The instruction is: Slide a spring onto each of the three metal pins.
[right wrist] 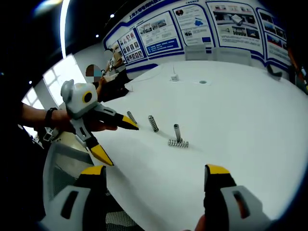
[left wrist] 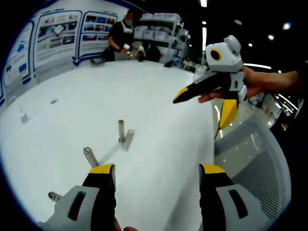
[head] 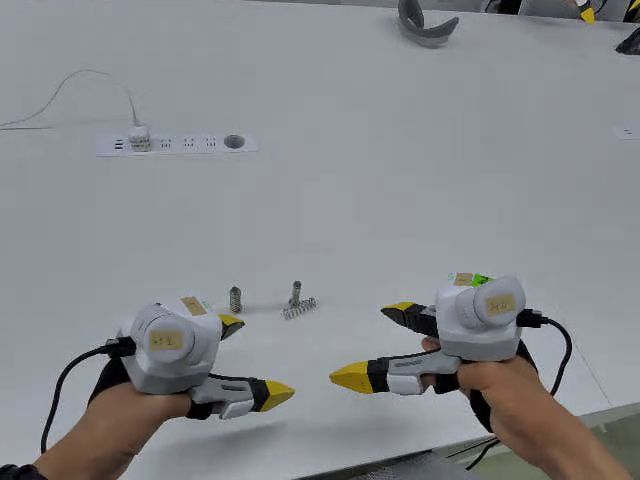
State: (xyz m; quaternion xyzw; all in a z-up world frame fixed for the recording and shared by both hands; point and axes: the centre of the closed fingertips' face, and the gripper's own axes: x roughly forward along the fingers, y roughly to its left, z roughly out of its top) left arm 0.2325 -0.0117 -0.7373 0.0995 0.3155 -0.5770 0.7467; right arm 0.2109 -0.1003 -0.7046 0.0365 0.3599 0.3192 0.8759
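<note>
Item 1, left gripper [head: 254,358]: I am holding it low at the near left of the white table [head: 400,180]. Its yellow-tipped jaws are standing wide apart, and nothing is sitting between them.

Item 2, right gripper [head: 370,343]: I am holding it at the near right, pointing across toward the left gripper. Its jaws are likewise spread and gripping nothing. The two grippers are facing each other, well apart.

Item 3, bare pin [head: 295,291]: it is standing upright on the table, beyond the gap between the two grippers. No coils are showing on its shaft.

Item 4, loose spring [head: 299,308]: it is lying on its side just beside the foot of the bare pin. I cannot tell whether the two are touching.

Item 5, second pin [head: 235,298]: it is standing upright to the left of the bare pin, near the farther jaw tip of the left gripper. I am reading coils along its length, so a spring appears to be sitting on it.

Item 6, third pin [right wrist: 131,117]: in the right gripper view it is standing just beside the left gripper's farther jaw tip, in line with the other two. It is too small for me to tell whether it is carrying a spring.

Item 7, power strip [head: 190,144]: it is lying flat at the far left of the table. A white plug [head: 138,135] is sitting in it, and a thin cable [head: 60,90] is trailing off to the left.

Item 8, grey curved object [head: 425,25]: it is resting at the far edge of the table.
</note>
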